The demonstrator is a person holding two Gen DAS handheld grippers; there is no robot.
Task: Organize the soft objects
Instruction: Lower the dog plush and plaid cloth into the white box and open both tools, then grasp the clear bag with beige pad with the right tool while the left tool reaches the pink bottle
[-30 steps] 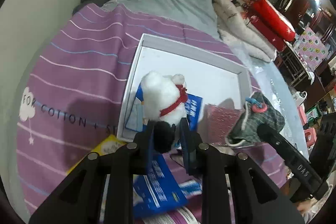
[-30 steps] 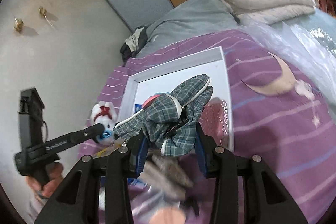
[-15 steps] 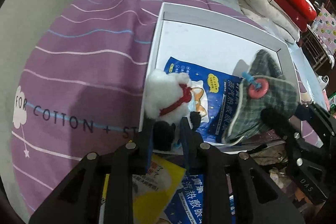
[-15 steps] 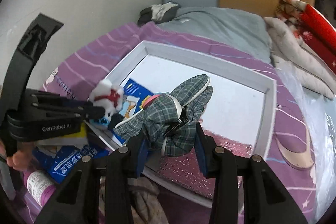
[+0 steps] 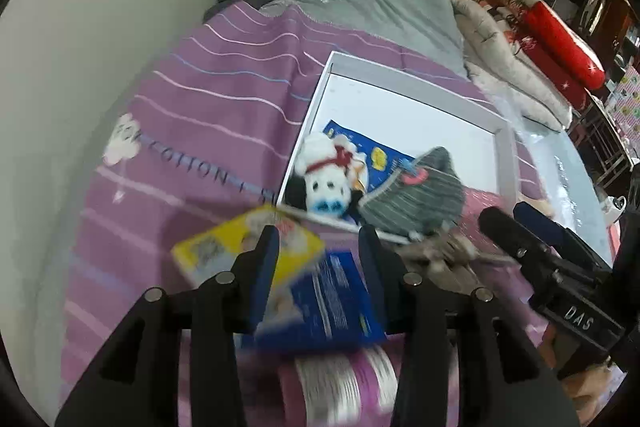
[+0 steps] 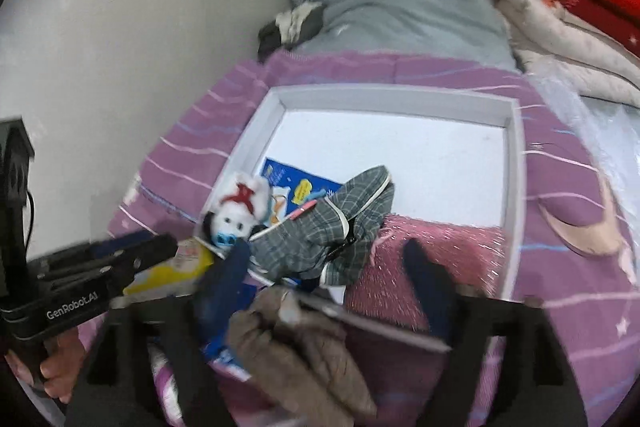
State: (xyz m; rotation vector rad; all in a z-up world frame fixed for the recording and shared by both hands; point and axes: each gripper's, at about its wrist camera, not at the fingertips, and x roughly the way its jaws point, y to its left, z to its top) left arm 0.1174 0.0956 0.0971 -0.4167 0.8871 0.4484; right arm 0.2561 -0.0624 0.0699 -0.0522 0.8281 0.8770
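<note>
A white plush dog with a red bow (image 5: 324, 179) (image 6: 236, 215) lies in the near left corner of a white shallow box (image 5: 420, 83) (image 6: 400, 95). A grey plaid fabric item (image 5: 420, 195) (image 6: 320, 239) lies beside it at the box's near edge, partly on a blue packet (image 5: 380, 159). My left gripper (image 5: 318, 247) is open and empty, pulled back above a yellow packet (image 5: 224, 247) and a blue packet. My right gripper (image 6: 324, 267) is open and empty, just short of the plaid item.
The box sits on a purple striped blanket (image 5: 192, 131). A pink glittery pouch (image 6: 436, 251) lies in the box's near right. A brown cloth (image 6: 288, 359) and a purple bottle (image 5: 344, 379) lie near me. Folded quilts (image 5: 520, 39) and a grey blanket (image 6: 408, 19) lie behind.
Both grippers opened and drew back. The plush dog and the plaid item were let go and now rest in the box's near edge.
</note>
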